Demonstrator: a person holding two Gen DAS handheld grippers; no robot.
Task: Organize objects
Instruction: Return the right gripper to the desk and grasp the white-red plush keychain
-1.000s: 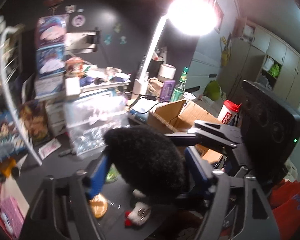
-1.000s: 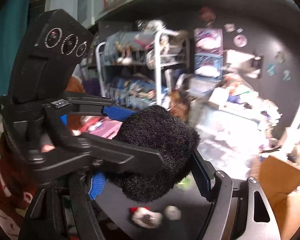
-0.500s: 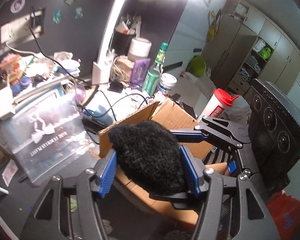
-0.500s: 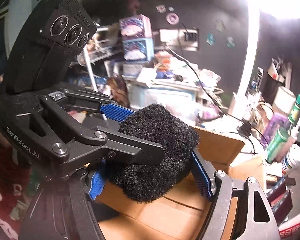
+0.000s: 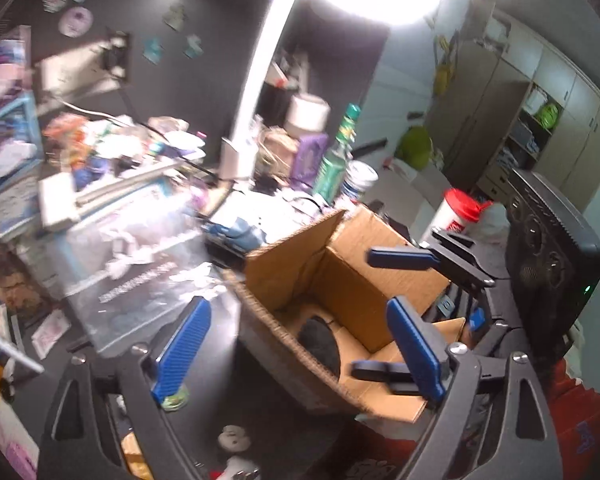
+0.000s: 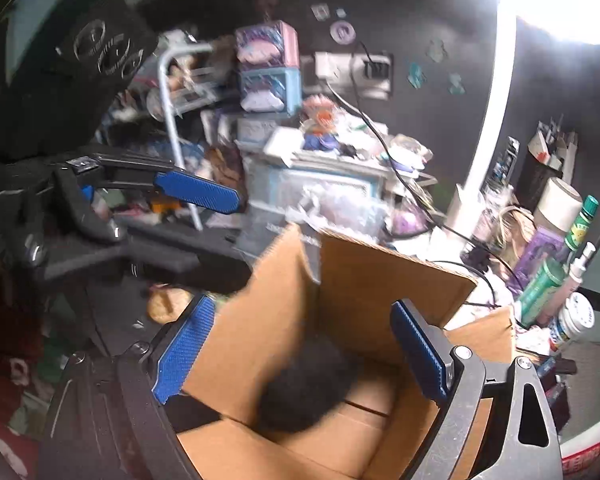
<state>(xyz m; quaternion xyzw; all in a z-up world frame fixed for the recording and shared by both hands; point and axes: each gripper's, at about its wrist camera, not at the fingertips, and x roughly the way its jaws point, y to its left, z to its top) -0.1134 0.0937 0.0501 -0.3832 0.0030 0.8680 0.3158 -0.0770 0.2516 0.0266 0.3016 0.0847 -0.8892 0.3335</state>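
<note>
A black fuzzy ball [image 6: 308, 388] lies inside the open cardboard box [image 6: 356, 280]. It also shows in the left wrist view [image 5: 320, 344], low in the box [image 5: 284, 272]. My left gripper [image 5: 300, 340] is open and empty, its blue pads spread over the box's near edge. My right gripper [image 6: 300, 344] is open and empty, directly above the box. The right gripper's fingers [image 5: 400, 258] show in the left wrist view over the box; the left gripper's fingers [image 6: 198, 192] show in the right wrist view.
A clear plastic bag [image 5: 140, 276] lies left of the box on the dark desk [image 5: 212, 368]. Bottles [image 5: 334, 168], a red-lidded canister [image 5: 456, 212], a lamp post [image 5: 256, 92] and cables stand behind. Small toys [image 5: 232, 438] lie in front. A cluttered shelf rack [image 6: 172, 120] stands left.
Both grippers held the black fuzzy ball and carried it right over the box. Both have opened and the ball has dropped into the box.
</note>
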